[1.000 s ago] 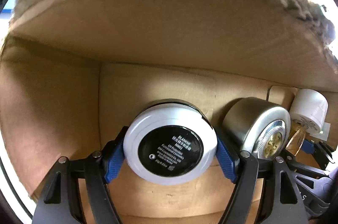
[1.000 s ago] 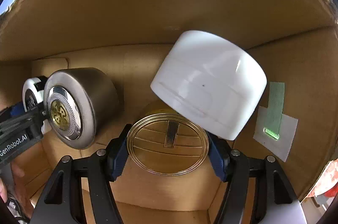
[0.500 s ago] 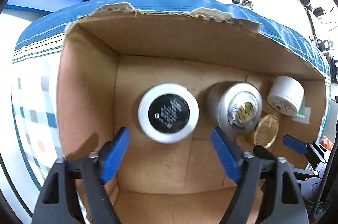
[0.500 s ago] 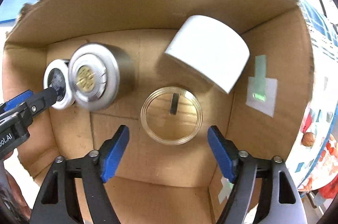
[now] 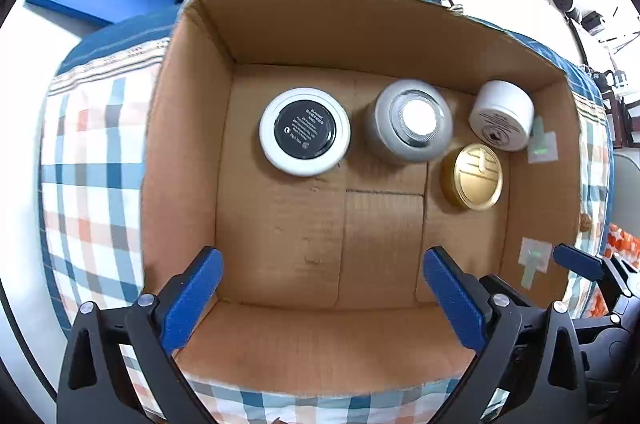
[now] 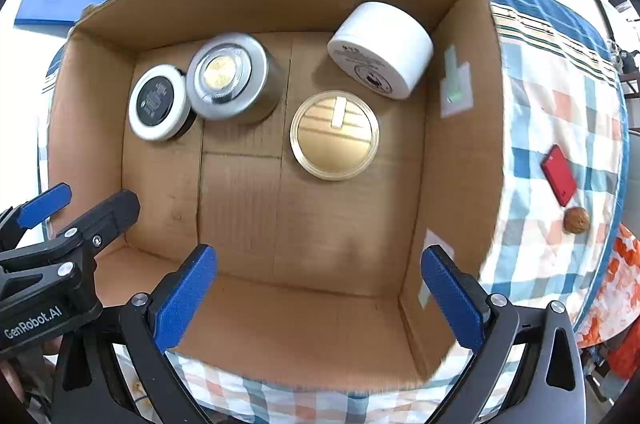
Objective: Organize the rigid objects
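Both my grippers hang above an open cardboard box, pointing down into it. My left gripper has its jaws wide and opening, nothing between them, just the bare box floor below. My right gripper is the same: jaws wide, opening, empty.

Four containers sit on the box floor toward the far wall. The white jar with black label is at the left, apart from the left wall. Next to it, the silver tin, very close, maybe touching; cannot tell. The gold lid lies flat, nearer me than the others, just beside the silver tin. The white tub is tilted in the far right corner, its printed end facing up.

The box sits on a checked cloth. On the cloth, right of the box, are a red card and a small brown ball, near each other.
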A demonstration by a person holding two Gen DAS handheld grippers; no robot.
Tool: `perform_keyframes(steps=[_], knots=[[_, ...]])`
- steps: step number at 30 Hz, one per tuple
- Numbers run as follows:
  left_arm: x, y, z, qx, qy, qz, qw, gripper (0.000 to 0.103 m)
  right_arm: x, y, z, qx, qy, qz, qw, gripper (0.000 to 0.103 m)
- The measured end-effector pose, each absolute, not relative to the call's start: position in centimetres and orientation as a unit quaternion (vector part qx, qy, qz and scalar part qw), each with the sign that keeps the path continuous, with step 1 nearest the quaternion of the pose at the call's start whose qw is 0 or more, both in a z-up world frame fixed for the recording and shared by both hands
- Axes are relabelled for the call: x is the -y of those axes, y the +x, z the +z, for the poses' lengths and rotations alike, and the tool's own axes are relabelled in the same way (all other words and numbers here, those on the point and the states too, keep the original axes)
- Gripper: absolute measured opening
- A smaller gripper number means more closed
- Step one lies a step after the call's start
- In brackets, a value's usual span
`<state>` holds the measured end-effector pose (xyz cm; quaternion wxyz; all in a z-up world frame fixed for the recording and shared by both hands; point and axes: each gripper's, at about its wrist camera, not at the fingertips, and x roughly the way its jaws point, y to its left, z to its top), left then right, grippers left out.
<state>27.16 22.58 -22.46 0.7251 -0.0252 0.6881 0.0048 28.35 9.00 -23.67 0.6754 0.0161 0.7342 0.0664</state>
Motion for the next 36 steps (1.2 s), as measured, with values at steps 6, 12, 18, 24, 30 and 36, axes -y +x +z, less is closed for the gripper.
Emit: perform_keyframes(steps=[6, 12, 18, 24, 30, 36], knots=[[-21.9, 24.8, -19.0, -0.651, -0.016, 0.001, 0.759, 0.103, -7.4, 26.4, -21.3, -0.708, 0.016, 0.077, 0.702, 0.103], [-21.9, 22.8, -16.2, -0.615, -0.019, 0.008, 0.788, 0.103, -7.2, 24.2, -18.8, -0.675, 0.01, 0.081, 0.733, 0.103], [-21.8, 20.8, -13.0, -0.588, -0.019, 0.009, 0.808, 0.103, -6.5, 22.4, -16.0, -0.651, 0.021, 0.086, 0.754, 0.103], [-21.3, 19.2, -9.9, -0.554, -0.021, 0.012, 0.832, 0.103, -5.8, 20.8, -13.0, -0.631, 0.028, 0.099, 0.769, 0.103], [-20.2, 18.8, -8.6, -0.538, -0.034, 0.012, 0.842, 0.103, -3.8, 20.1, -11.4, -0.618, 0.048, 0.109, 0.777, 0.103], [-14.4, 19.9, -8.9, -0.52, -0.027, -0.007, 0.854, 0.103, 4.9, 20.0, -12.1, -0.622, 0.071, 0.046, 0.778, 0.103]])
